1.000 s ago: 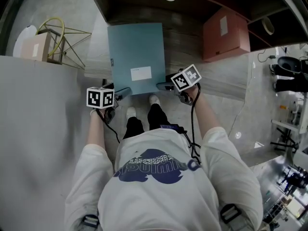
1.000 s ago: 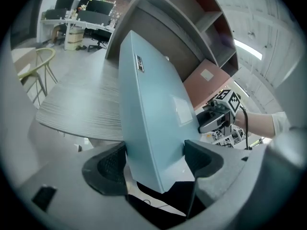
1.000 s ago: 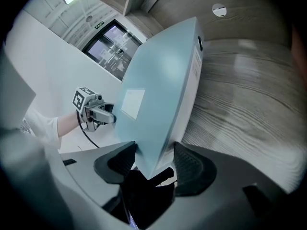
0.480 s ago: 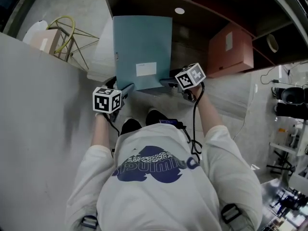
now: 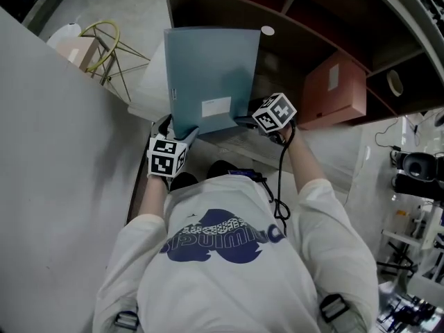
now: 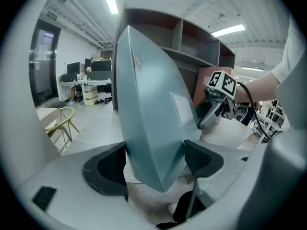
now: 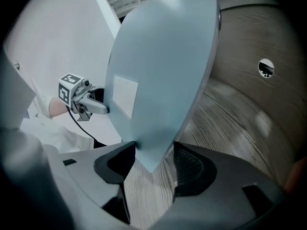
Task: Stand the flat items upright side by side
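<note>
Box [image 5: 336, 92] in shelf bay [image 5: 277, 68] (folder [image 5: 211, 75] aloft)

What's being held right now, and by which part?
The blue folder, by its bottom edge: the left hand-held gripper clamps the lower left corner, the right hand-held gripper the lower right corner.

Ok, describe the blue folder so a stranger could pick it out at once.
Start at the dark wooden shelf unit. In front of it, the left gripper and right gripper hold up a flat blue-grey folder by its bottom corners. The pink box to its right is bulky and sits in the shelf unit; the folder is thin.
</note>
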`<act>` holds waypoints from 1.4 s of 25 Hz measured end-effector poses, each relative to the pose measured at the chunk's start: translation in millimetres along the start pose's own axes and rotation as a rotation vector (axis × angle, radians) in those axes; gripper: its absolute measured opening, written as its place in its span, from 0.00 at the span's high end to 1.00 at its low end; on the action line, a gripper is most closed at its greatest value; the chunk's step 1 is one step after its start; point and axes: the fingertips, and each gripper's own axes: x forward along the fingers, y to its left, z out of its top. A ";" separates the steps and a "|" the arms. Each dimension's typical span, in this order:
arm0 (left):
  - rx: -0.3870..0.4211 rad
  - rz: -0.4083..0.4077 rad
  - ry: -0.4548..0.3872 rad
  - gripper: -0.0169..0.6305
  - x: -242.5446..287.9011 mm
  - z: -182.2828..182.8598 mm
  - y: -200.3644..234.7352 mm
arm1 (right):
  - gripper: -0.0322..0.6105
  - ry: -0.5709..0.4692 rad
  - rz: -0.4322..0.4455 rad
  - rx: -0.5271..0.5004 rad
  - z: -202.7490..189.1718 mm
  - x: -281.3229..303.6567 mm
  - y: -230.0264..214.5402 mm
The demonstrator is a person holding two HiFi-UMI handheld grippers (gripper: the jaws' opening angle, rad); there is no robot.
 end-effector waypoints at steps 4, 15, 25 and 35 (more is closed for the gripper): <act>0.045 0.066 -0.045 0.37 -5.0 -6.9 -7.0 | 0.57 0.041 -0.035 -0.082 -2.1 -1.6 -0.5; 0.089 0.120 -0.026 0.37 2.4 -38.2 -18.5 | 0.60 0.045 -0.053 -0.142 -9.6 -5.0 1.5; 0.157 0.138 0.097 0.39 -5.3 -58.6 -35.9 | 0.61 0.063 -0.021 -0.175 -13.3 -9.6 3.9; 0.267 0.240 0.056 0.39 10.2 -39.7 -33.7 | 0.60 0.015 -0.047 -0.239 -5.8 -10.1 -19.8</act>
